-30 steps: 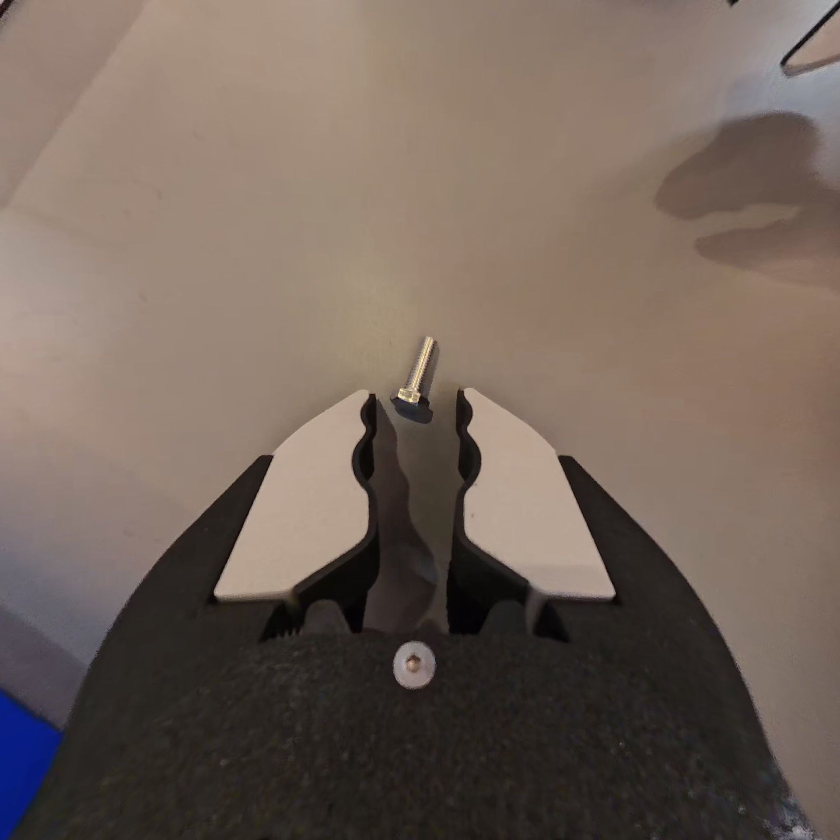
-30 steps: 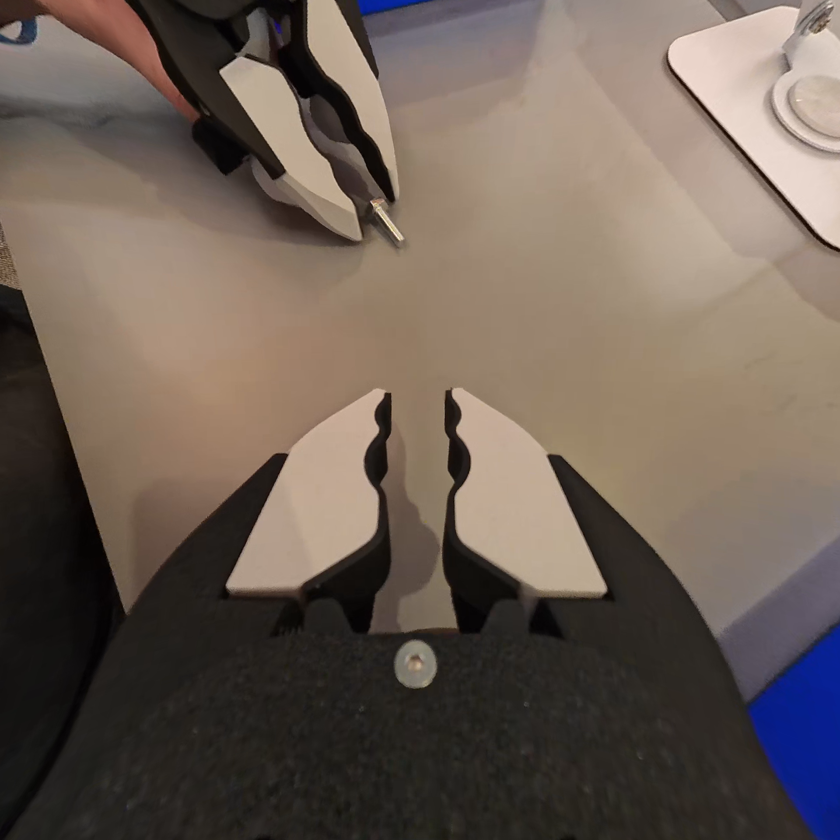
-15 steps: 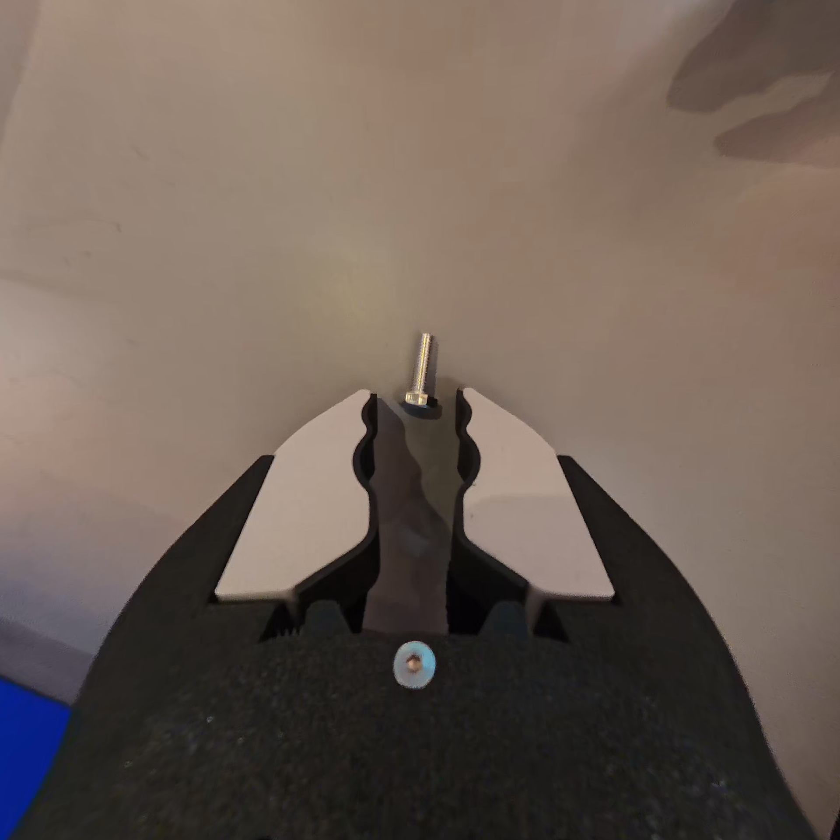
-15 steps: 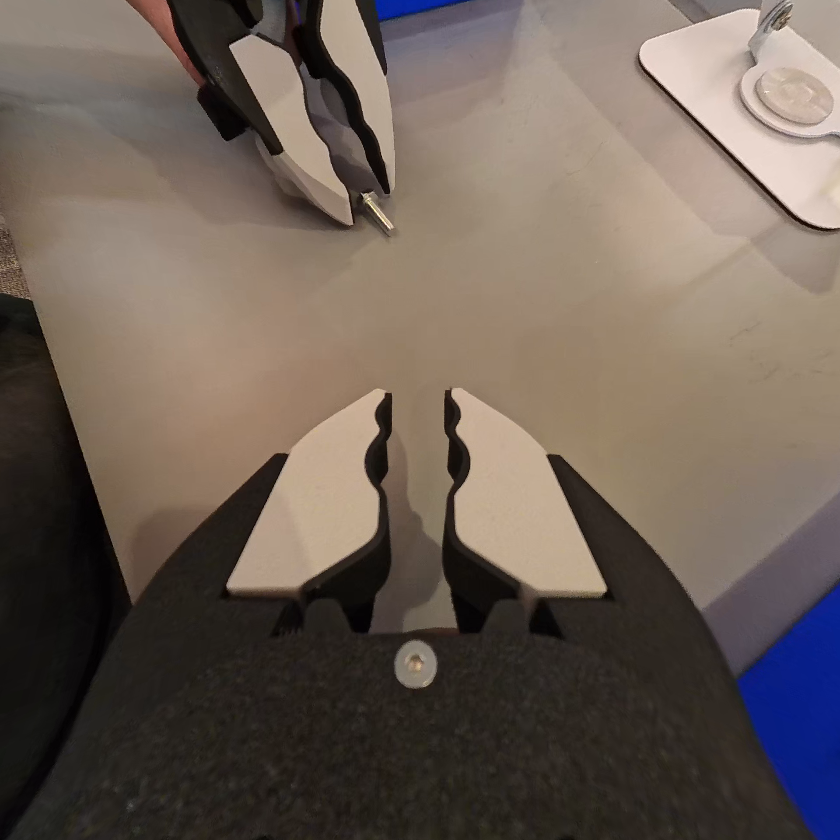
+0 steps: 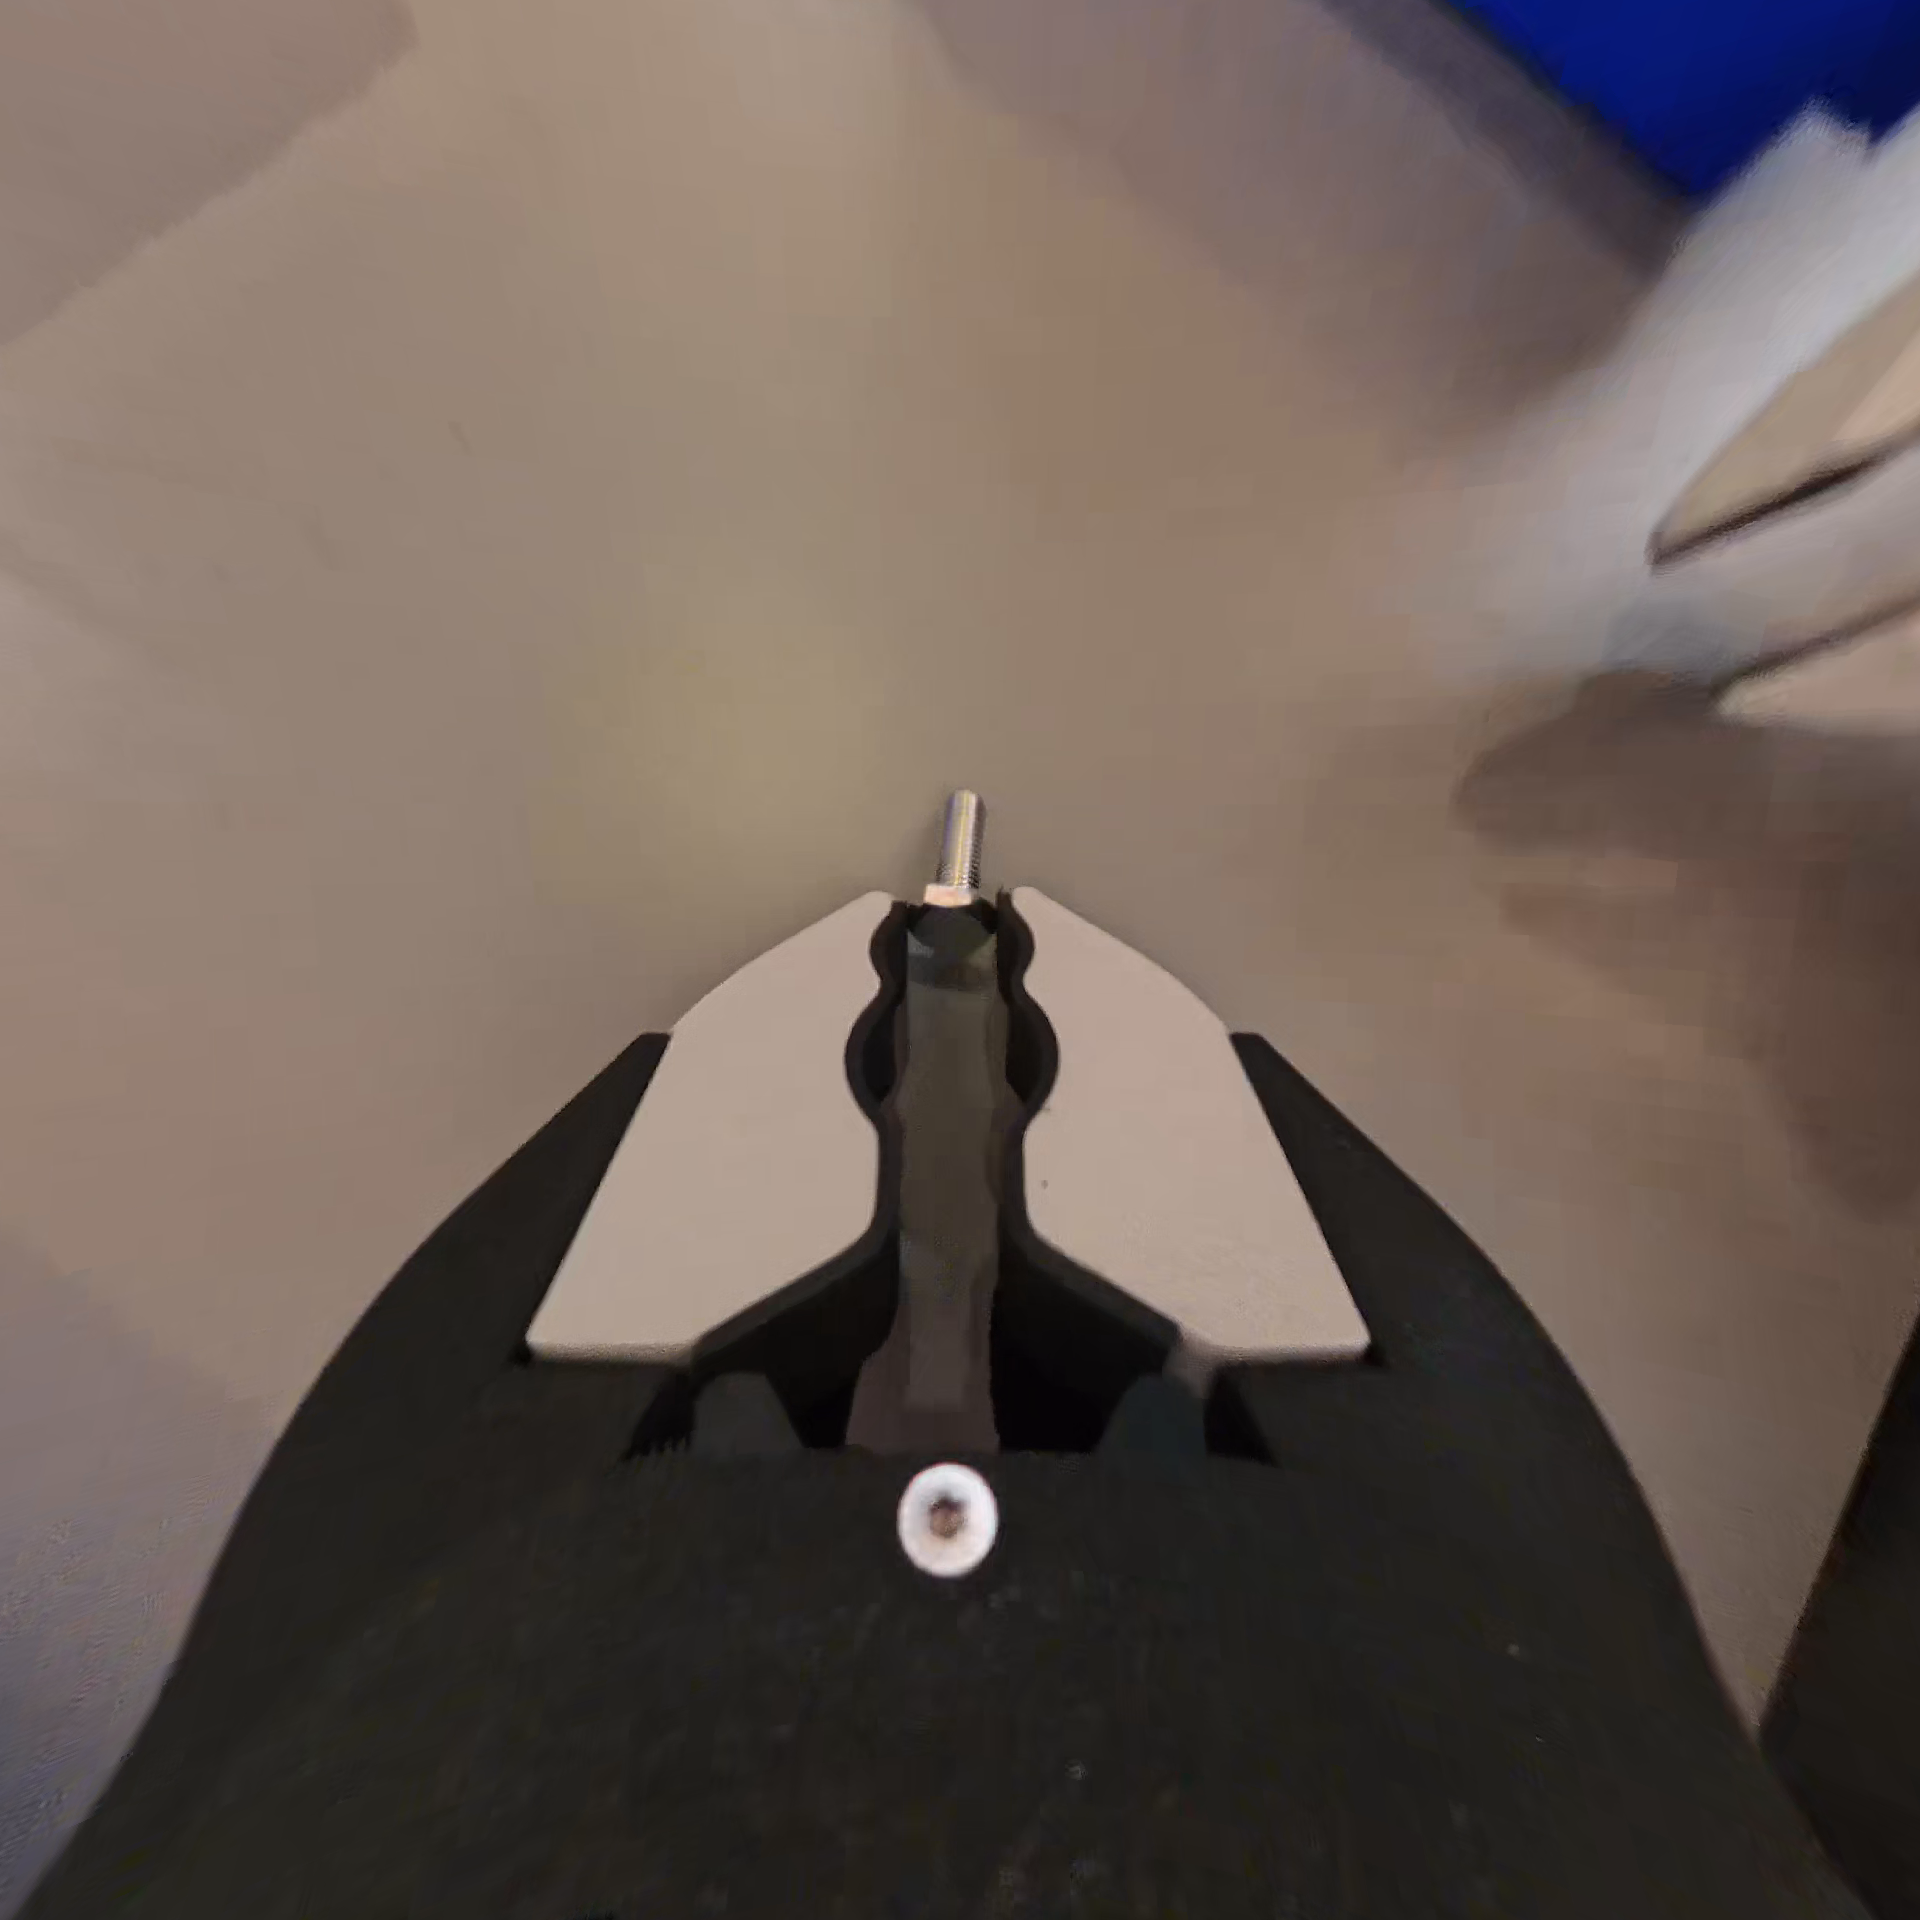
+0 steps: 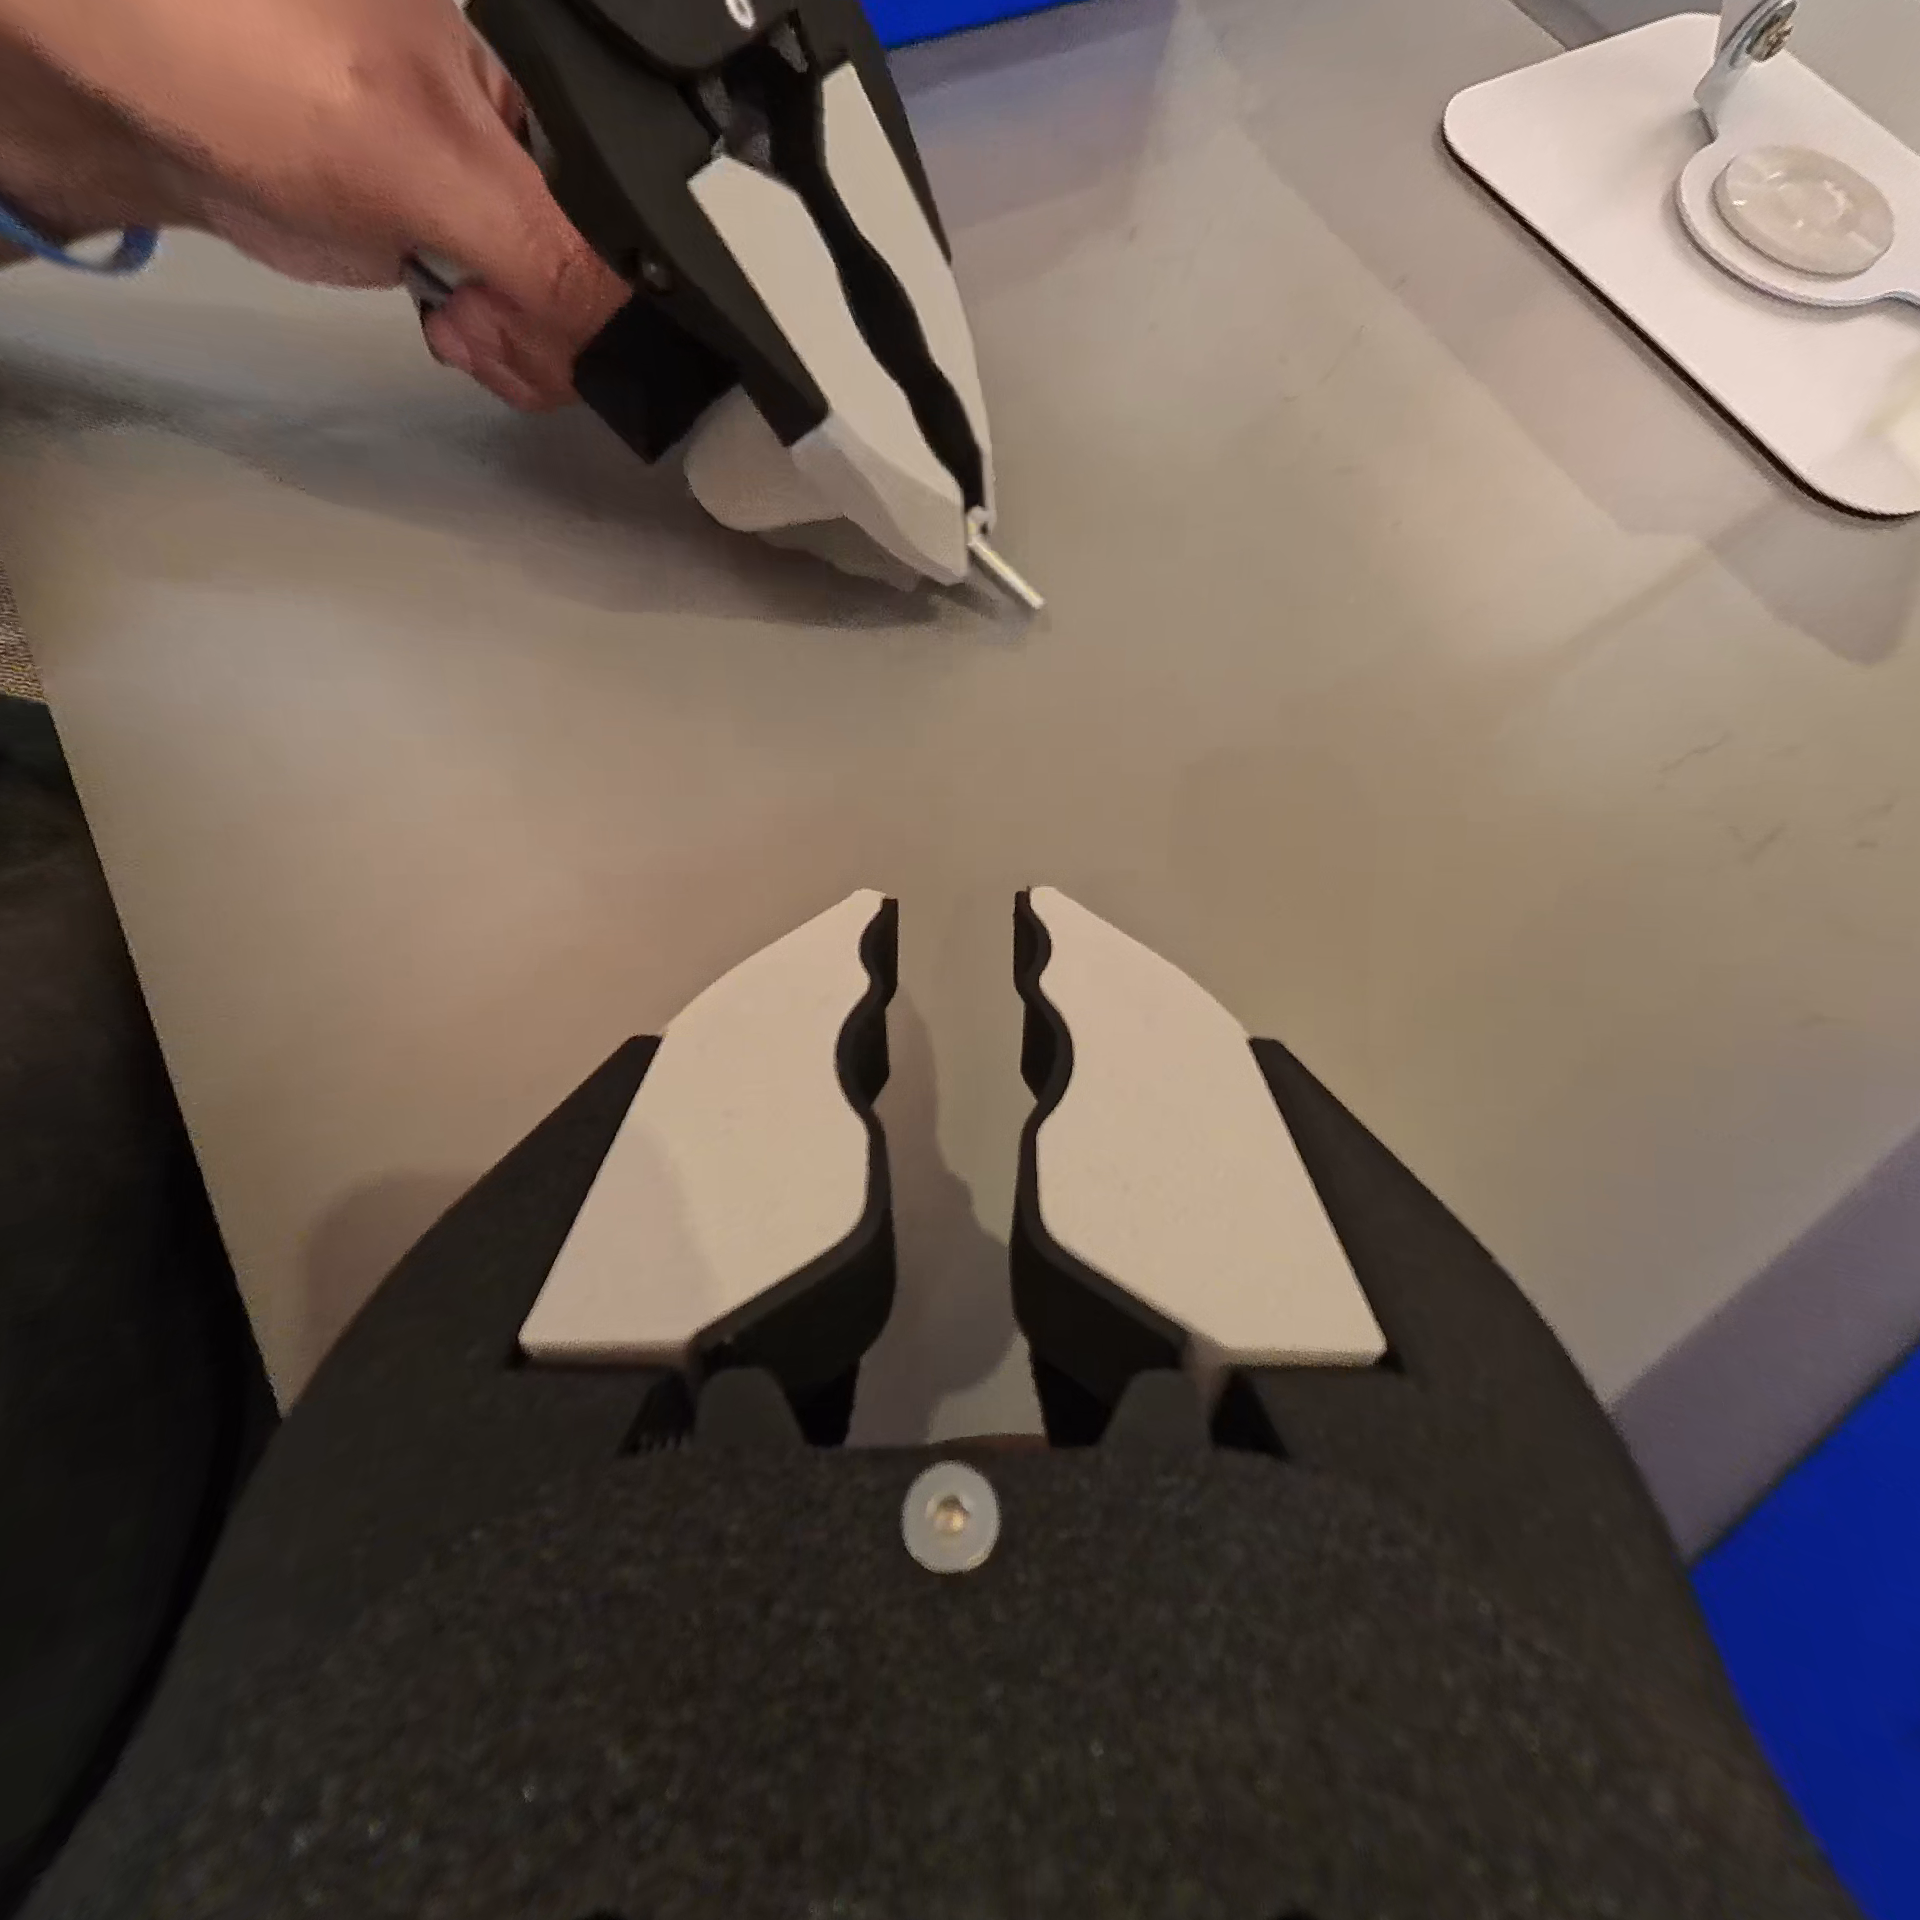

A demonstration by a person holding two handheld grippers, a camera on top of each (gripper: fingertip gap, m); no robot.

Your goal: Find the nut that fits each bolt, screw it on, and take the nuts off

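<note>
Quick count: one bolt [image 6: 1003, 575] in the upper middle of the right wrist view, two grippers, left [image 6: 961, 535] and right [image 6: 954, 902], one hand [image 6: 312, 166] upper left, one white stand base [image 6: 1621, 239] upper right.

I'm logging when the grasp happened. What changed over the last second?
The left hand-held gripper moved forward and closed its fingertips on the head of the bolt, which had lain free on the table. The right hand-held gripper stayed open and empty.
</note>
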